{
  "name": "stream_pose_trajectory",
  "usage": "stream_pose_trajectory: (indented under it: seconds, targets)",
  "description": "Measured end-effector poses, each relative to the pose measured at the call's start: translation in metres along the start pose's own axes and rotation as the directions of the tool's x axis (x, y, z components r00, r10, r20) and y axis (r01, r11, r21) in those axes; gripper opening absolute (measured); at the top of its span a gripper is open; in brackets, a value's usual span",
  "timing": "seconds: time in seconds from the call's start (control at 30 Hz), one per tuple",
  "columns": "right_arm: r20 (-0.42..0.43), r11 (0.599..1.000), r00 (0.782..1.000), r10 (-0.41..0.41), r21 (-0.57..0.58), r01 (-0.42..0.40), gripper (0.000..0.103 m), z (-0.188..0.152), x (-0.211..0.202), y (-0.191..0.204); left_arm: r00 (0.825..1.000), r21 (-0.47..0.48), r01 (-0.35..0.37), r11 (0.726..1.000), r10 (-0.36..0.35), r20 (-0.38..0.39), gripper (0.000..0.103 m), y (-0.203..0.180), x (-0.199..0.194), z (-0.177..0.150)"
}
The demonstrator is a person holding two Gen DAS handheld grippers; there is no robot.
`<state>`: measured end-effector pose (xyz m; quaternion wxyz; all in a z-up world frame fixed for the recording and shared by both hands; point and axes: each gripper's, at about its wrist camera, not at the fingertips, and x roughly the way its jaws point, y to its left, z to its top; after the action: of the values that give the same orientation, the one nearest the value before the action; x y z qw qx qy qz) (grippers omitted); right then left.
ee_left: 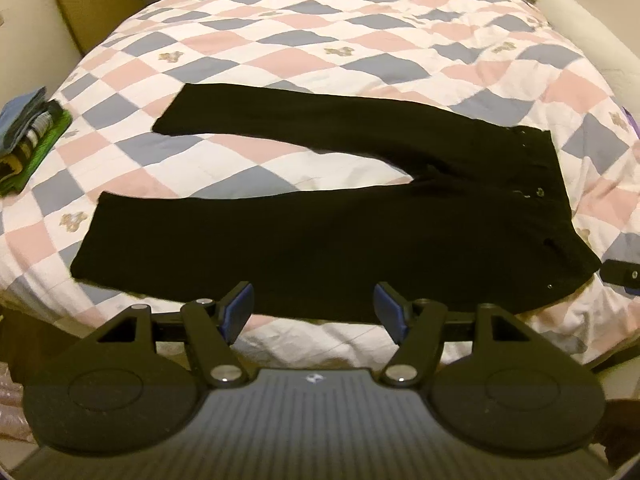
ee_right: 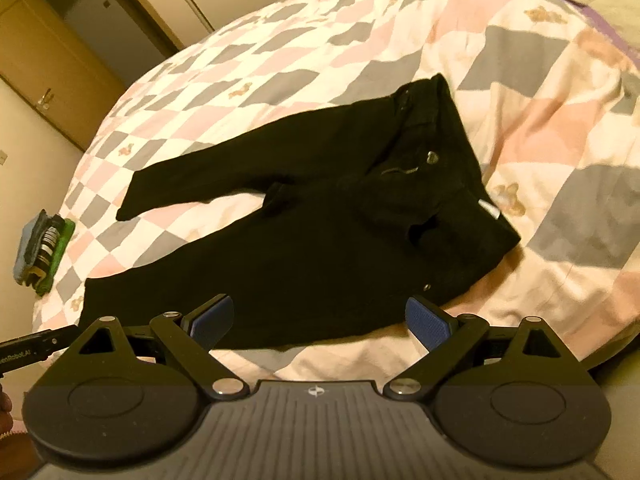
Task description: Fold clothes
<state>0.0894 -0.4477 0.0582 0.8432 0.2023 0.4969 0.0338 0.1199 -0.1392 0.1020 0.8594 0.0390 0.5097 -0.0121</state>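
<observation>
Trousers [ee_left: 320, 232], black, flat on bed [ee_left: 360, 40], unfolded. Both hand-held grippers [ee_left: 314, 312] [ee_right: 318, 320] released, empty. Next: grasp near leg, fold over far leg.

Black trousers [ee_left: 340, 240] lie flat, unfolded, legs spread apart, on the checked quilt [ee_left: 320, 40].

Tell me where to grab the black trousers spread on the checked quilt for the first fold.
Take the black trousers by the near leg's outer edge, coming from the bed's near side. They lie flat with legs splayed, and both open grippers, left and right, already hang over that edge; folding it onto the far leg looks simplest.
</observation>
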Motion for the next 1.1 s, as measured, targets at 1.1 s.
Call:
stream_pose_trajectory:
  seconds: [1.1]
  targets:
    - [-0.048, 0.995, 0.998, -0.048, 0.084, 0.052, 0.088, 0.075, 0.133, -0.028, 0.972, 0.254, 0.172, 0.952, -0.122, -0.198, 0.064, -0.033, 0.203, 0.113]
